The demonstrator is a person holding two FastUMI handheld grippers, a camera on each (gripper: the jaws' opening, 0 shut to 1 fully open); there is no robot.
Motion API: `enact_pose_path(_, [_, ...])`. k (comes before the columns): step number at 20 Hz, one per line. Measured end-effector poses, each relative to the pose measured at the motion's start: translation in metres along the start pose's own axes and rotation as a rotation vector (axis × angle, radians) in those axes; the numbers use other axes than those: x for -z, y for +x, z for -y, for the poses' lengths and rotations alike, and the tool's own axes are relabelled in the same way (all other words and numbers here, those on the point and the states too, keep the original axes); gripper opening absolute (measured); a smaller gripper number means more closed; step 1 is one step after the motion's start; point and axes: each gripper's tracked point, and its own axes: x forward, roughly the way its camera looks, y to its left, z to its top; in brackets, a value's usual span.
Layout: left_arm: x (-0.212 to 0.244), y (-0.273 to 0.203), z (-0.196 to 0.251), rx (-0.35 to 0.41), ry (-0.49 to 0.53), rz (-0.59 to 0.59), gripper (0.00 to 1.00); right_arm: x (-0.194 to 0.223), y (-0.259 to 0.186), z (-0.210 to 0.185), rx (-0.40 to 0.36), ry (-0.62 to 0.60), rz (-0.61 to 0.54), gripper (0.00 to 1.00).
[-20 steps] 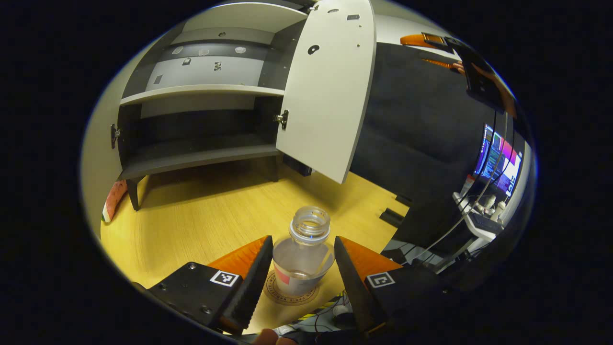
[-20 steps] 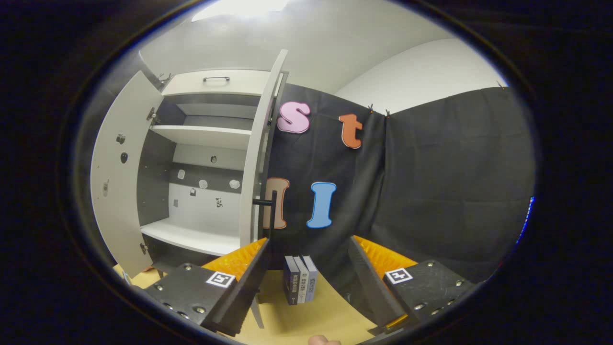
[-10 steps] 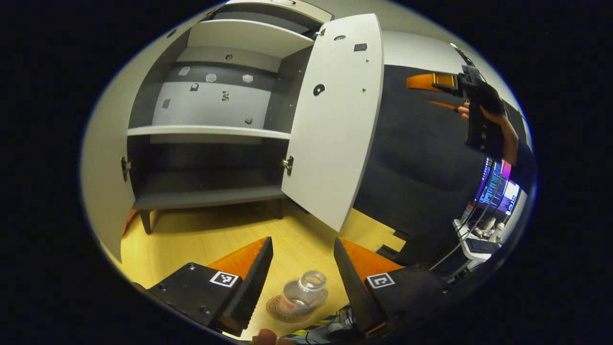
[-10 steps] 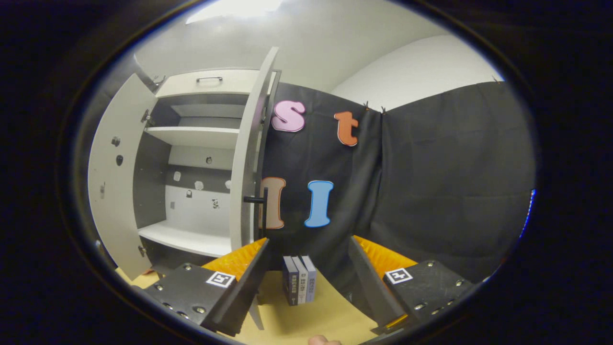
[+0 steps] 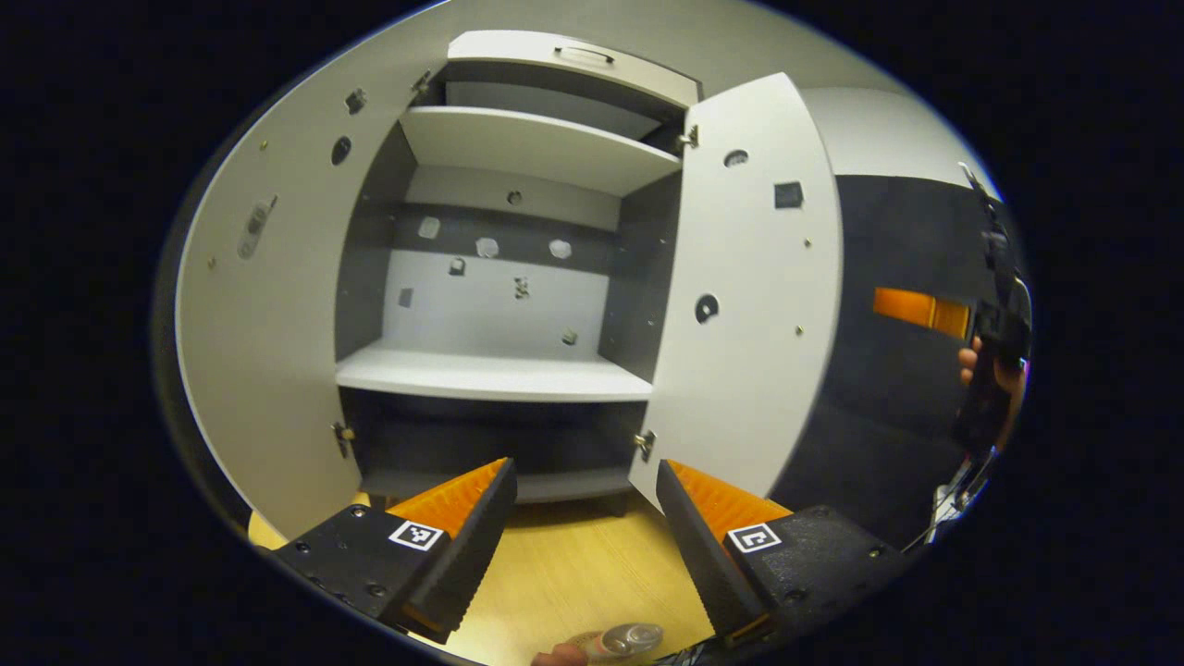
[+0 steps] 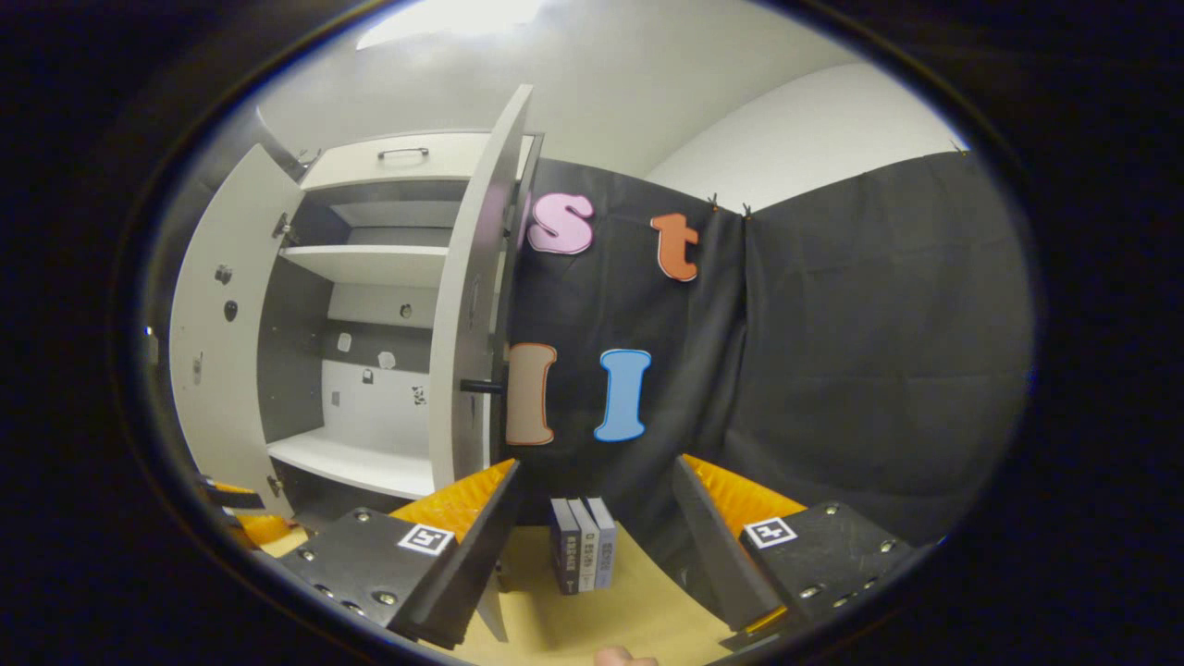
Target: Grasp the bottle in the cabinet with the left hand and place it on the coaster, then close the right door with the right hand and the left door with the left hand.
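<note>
Clear bottle (image 5: 631, 637) stands at the near counter (image 5: 573, 564) edge, apparently already placed, below the open, empty left tongs (image 5: 583, 541); right tongs (image 6: 592, 546) also open and empty, both cabinet (image 5: 518, 305) doors not yet closed.

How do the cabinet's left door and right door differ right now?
In the right gripper view, the left door shows its inner face, while the right door stands nearly edge-on. The right door has a dark handle sticking out from its outer side. The right door also looks nearer to the right claw than the left door. Both doors are pale grey and open.
</note>
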Motion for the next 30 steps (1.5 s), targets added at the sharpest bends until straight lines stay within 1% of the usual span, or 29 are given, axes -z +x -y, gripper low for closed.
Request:
enact_pose_path(1, [-0.014,-0.001,-0.004,-0.026,0.000,0.018,0.96,0.001,0.001,0.000,-0.008,0.005,0.001,0.98])
enact_pose_path(3, [-0.031,-0.006,-0.014,-0.075,0.012,0.022,0.96,0.002,0.006,-0.005,-0.030,0.015,-0.004,0.98])
enact_pose_path(7, [-0.064,-0.025,-0.039,-0.176,0.029,0.071,0.96,0.002,0.019,-0.019,-0.070,0.019,-0.005,0.98])
enact_pose_path(10, [-0.081,-0.043,-0.059,-0.247,0.023,0.106,0.96,0.004,0.023,-0.031,-0.107,0.018,-0.011,0.98])
enact_pose_path(13, [-0.089,-0.058,-0.077,-0.294,0.001,0.131,0.96,0.008,0.026,-0.043,-0.137,0.024,-0.021,0.98])
enact_pose_path(14, [-0.088,-0.063,-0.083,-0.309,-0.007,0.129,0.96,0.010,0.028,-0.044,-0.130,0.024,-0.024,0.98])
enact_pose_path(16, [-0.084,-0.072,-0.094,-0.334,-0.019,0.120,0.96,0.010,0.026,-0.042,-0.121,0.027,-0.025,0.97])
enact_pose_path(17, [-0.082,-0.076,-0.099,-0.346,-0.025,0.115,0.92,0.011,0.026,-0.043,-0.121,0.038,-0.030,0.94])
enact_pose_path(18, [-0.080,-0.078,-0.103,-0.357,-0.029,0.111,0.92,0.011,0.026,-0.044,-0.125,0.046,-0.035,0.96])
enact_pose_path(19, [-0.079,-0.082,-0.106,-0.366,-0.031,0.109,0.96,0.012,0.026,-0.045,-0.131,0.052,-0.039,0.94])
enact_pose_path(22, [-0.077,-0.089,-0.115,-0.390,-0.023,0.106,0.96,0.012,0.026,-0.046,-0.137,0.067,-0.050,0.94])
enact_pose_path(23, [-0.078,-0.091,-0.116,-0.392,-0.025,0.107,0.96,0.012,0.026,-0.047,-0.137,0.071,-0.051,0.97])
enact_pose_path(25, [-0.078,-0.094,-0.118,-0.397,-0.034,0.114,0.96,0.012,0.025,-0.050,-0.140,0.076,-0.052,0.96])
enact_pose_path(26, [-0.079,-0.096,-0.119,-0.398,-0.036,0.118,0.92,0.012,0.025,-0.051,-0.140,0.077,-0.052,0.93])
enact_pose_path(27, [-0.079,-0.097,-0.121,-0.399,-0.036,0.119,0.96,0.012,0.024,-0.051,-0.137,0.080,-0.053,0.93])
enact_pose_path(28, [-0.079,-0.098,-0.123,-0.401,-0.031,0.119,0.96,0.012,0.025,-0.052,-0.132,0.084,-0.053,0.96])
enact_pose_path(30, [-0.079,-0.100,-0.128,-0.406,-0.019,0.116,0.96,0.012,0.024,-0.053,-0.123,0.096,-0.053,0.96])
